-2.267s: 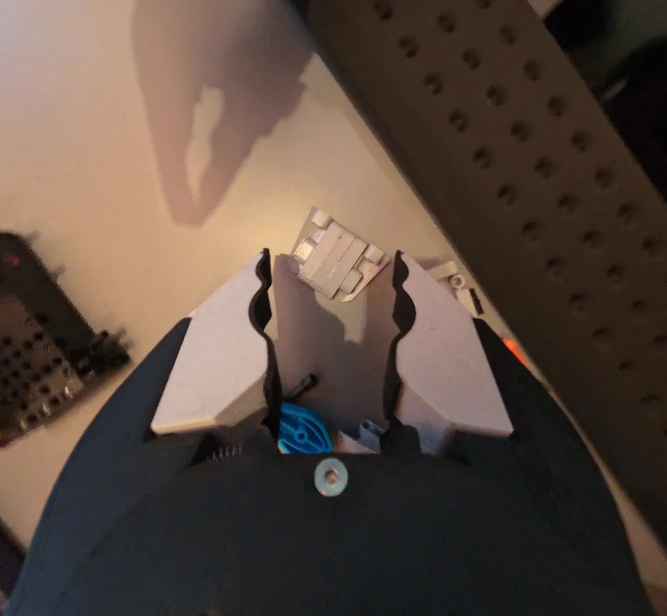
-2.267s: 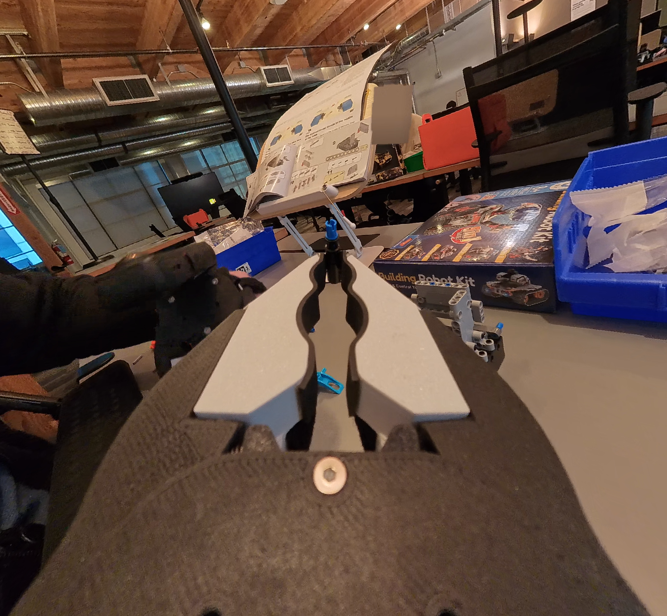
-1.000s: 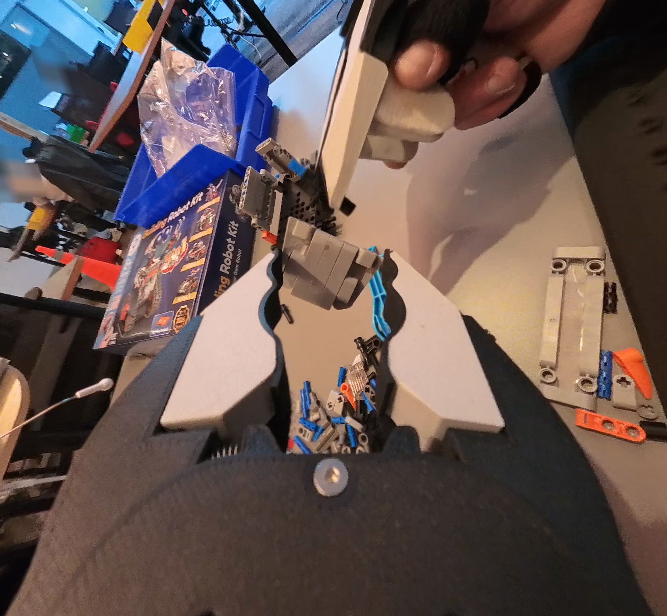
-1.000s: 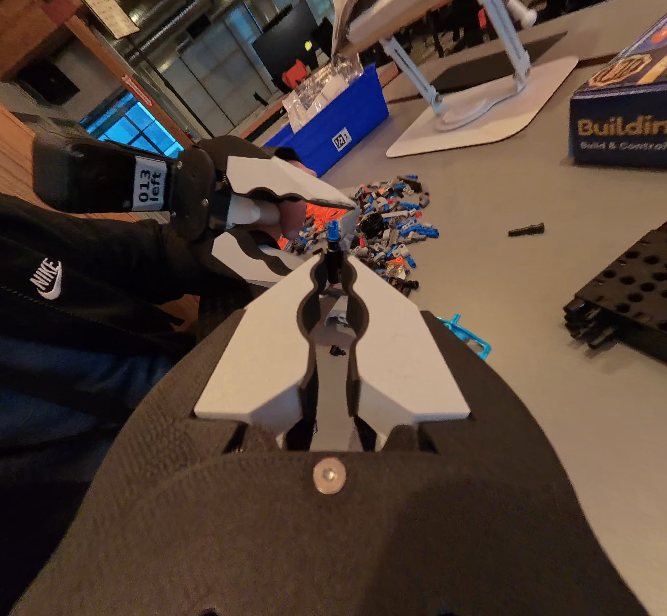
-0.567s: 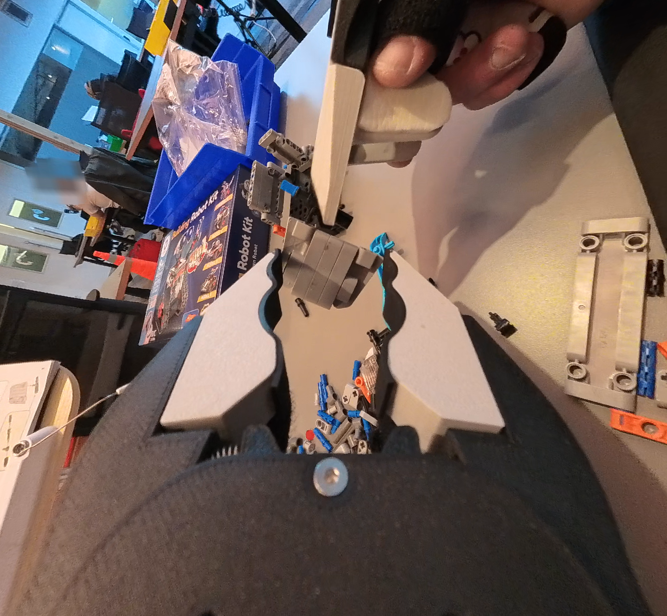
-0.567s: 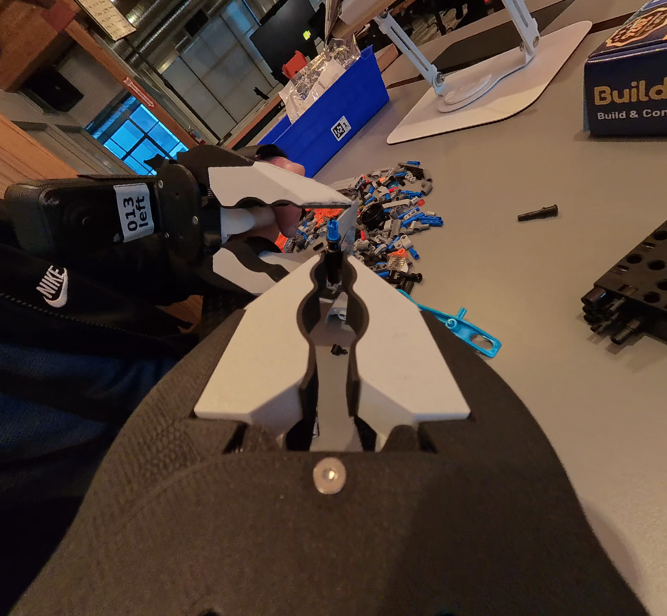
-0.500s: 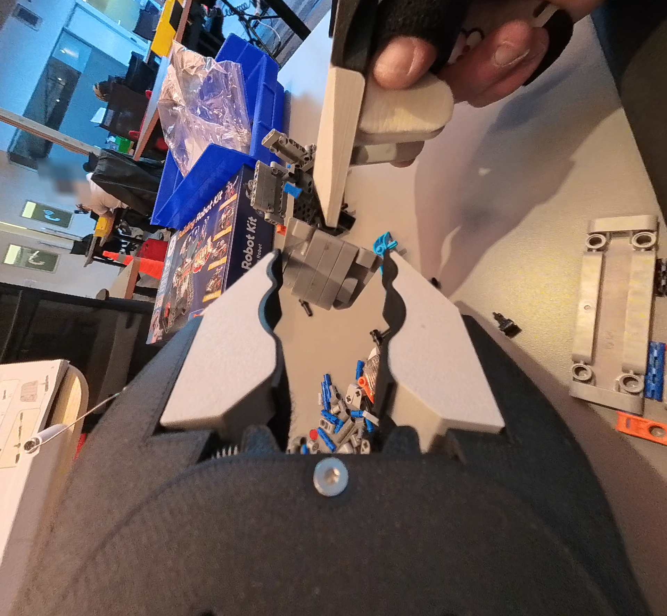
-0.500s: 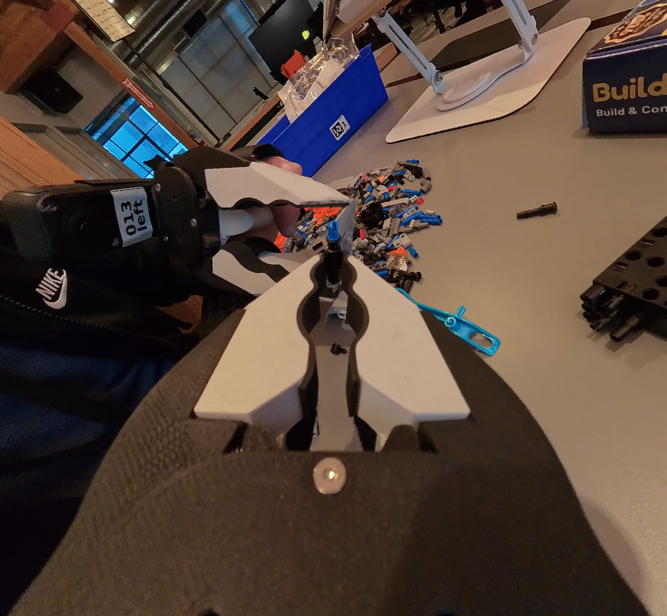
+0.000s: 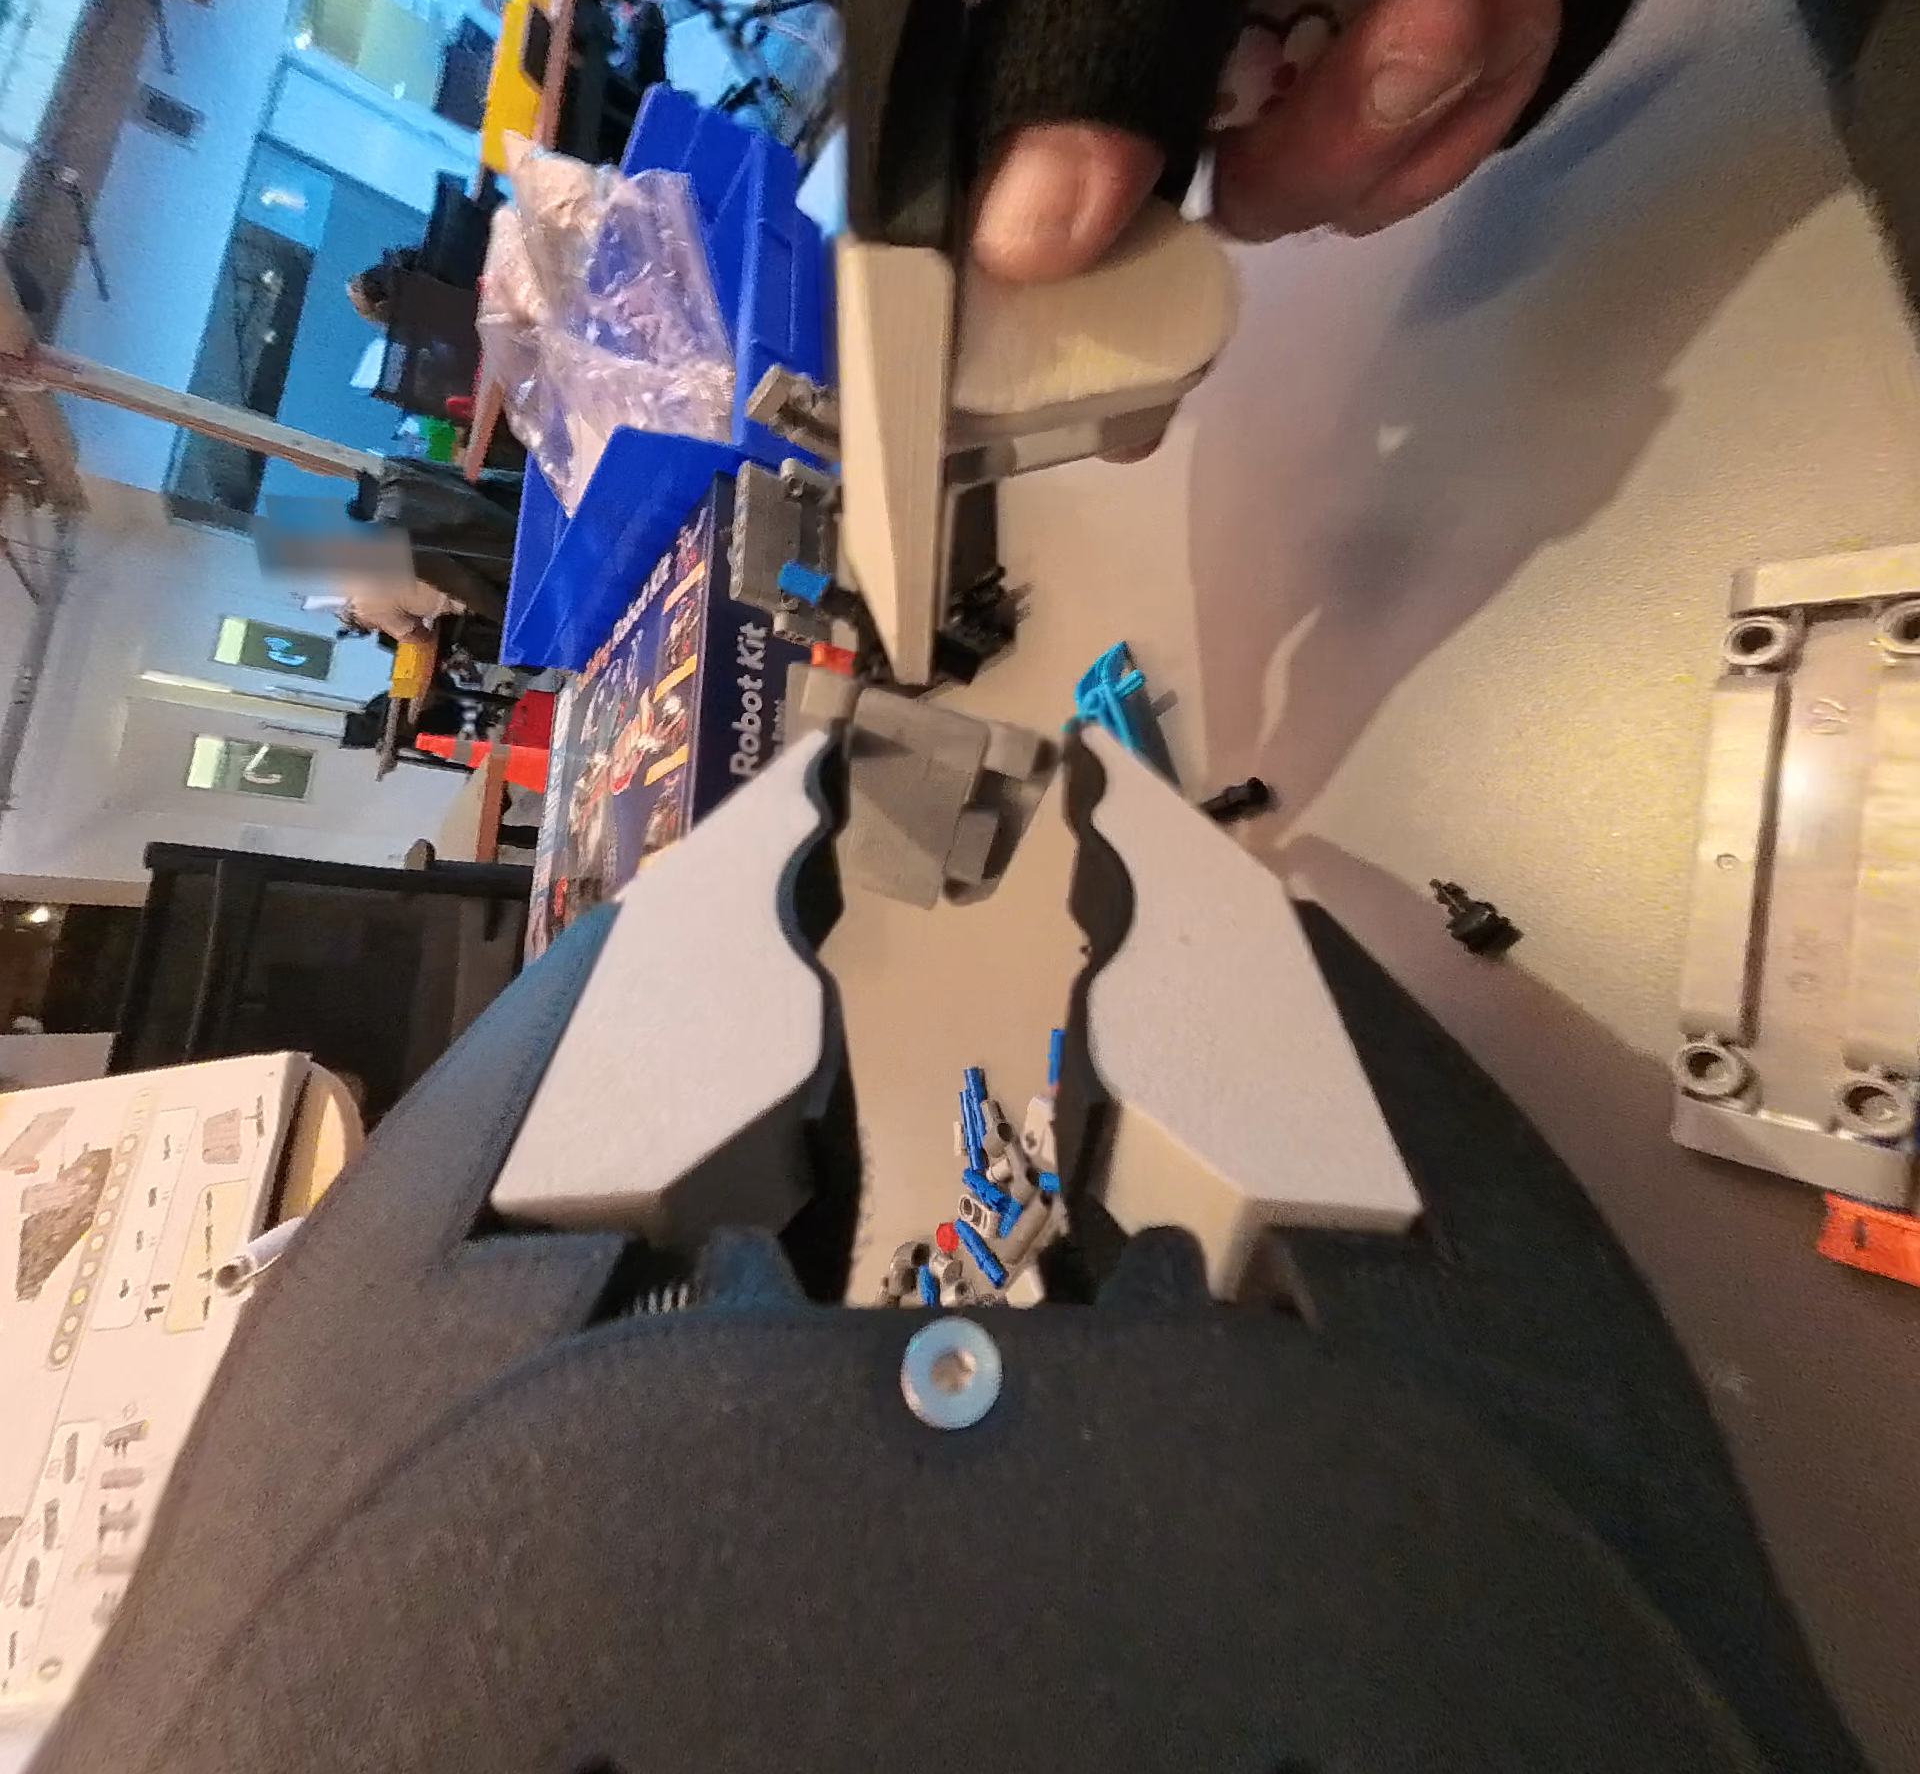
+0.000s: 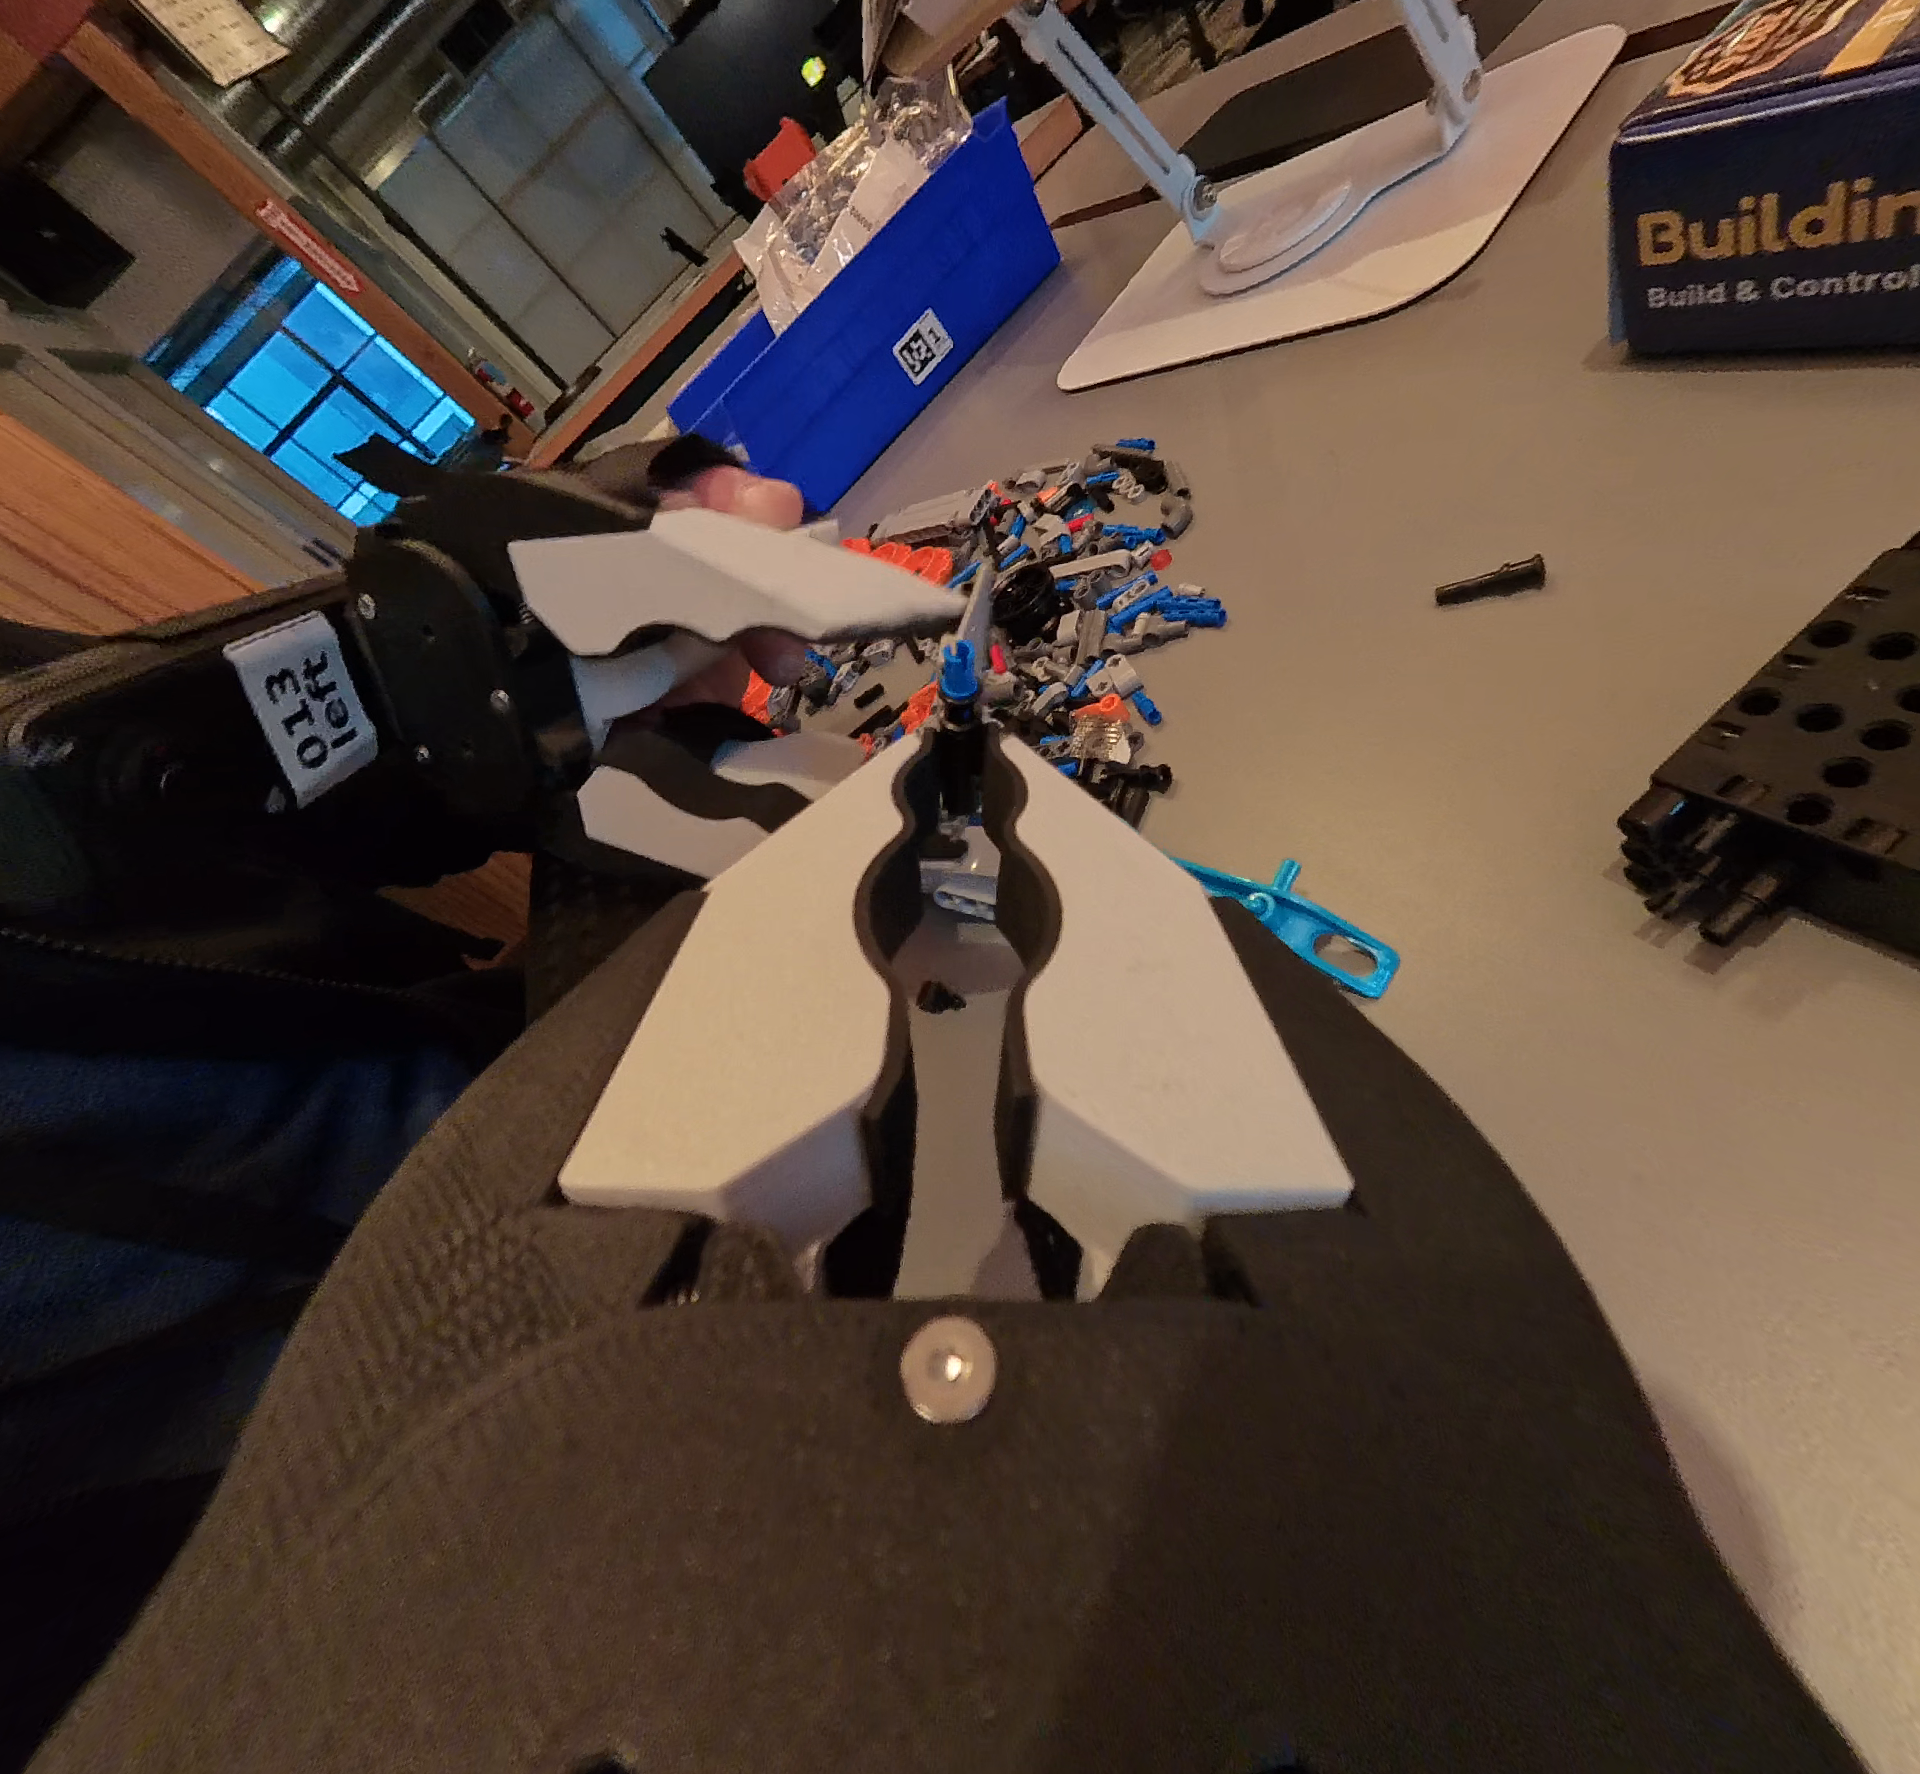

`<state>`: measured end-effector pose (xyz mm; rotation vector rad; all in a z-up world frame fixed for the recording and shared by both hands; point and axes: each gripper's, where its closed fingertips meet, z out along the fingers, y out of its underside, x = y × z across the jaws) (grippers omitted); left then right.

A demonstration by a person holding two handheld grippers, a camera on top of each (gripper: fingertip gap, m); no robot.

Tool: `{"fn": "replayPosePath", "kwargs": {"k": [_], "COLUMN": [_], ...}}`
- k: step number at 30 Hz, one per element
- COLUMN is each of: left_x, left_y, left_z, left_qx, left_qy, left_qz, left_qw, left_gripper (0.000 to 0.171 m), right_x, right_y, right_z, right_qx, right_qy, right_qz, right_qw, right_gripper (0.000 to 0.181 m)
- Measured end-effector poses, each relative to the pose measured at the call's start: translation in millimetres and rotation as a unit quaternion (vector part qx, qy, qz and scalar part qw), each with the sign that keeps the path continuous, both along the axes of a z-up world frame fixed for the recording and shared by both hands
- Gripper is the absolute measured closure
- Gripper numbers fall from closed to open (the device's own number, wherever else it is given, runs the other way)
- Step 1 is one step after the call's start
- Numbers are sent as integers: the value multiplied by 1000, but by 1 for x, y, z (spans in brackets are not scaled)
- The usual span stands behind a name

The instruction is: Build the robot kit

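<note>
Grey plate (image 9: 914,789) sits gripped between your left tongs' (image 9: 948,758) tips, held above the table (image 10: 1558,1049); your right tongs (image 10: 961,737) are pinching an upright black pin (image 10: 958,737) with a blue tip, which meets the plate's edge; beyond both tongs lies the parts pile (image 10: 1049,602); just right of your right tongs lies a teal tool (image 10: 1309,929).

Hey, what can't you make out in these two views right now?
- Left wrist view: the right gripper covers its blue-tipped pin, so whether the pin touches the grey brick assembly in the left gripper is unclear.
- Right wrist view: that assembly shows only edge-on; the picture's edge cuts off the black perforated plate.
- Left wrist view: the right edge cuts off the grey frame.
</note>
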<state>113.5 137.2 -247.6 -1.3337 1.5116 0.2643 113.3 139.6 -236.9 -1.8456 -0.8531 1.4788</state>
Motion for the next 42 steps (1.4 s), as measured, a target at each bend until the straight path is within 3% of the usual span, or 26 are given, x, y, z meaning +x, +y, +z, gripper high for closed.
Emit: {"fn": "replayPosePath", "kwargs": {"k": [3, 13, 21, 29, 34, 42], "left_x": [0, 3, -1, -6, -11, -20], "left_y": [2, -8, -29, -31, -32, -15], "left_z": [1, -12, -71, -64, -67, -76], "left_qx": [19, -42, -206, -300, -378, -376], "left_qy": [7, 2, 44, 7, 29, 78], "left_qz": [5, -2, 36, 26, 11, 23], "left_qw": [1000, 999, 977, 954, 925, 923], "left_gripper": [134, 134, 133, 125, 119, 118], "right_x": [0, 8, 18, 19, 21, 21], "right_y": [0, 2, 1, 1, 2, 1], "right_z": [-2, -5, -20, -20, -19, -18], "right_qx": [-2, -3, -13, -15, -13, -10], "right_qy": [-4, -9, -45, -40, -38, -35], "right_qz": [1, -2, 10, 13, 11, 13], "right_qw": [1000, 1000, 999, 999, 999, 999], "right_gripper": [177, 177, 177, 177, 177, 177]}}
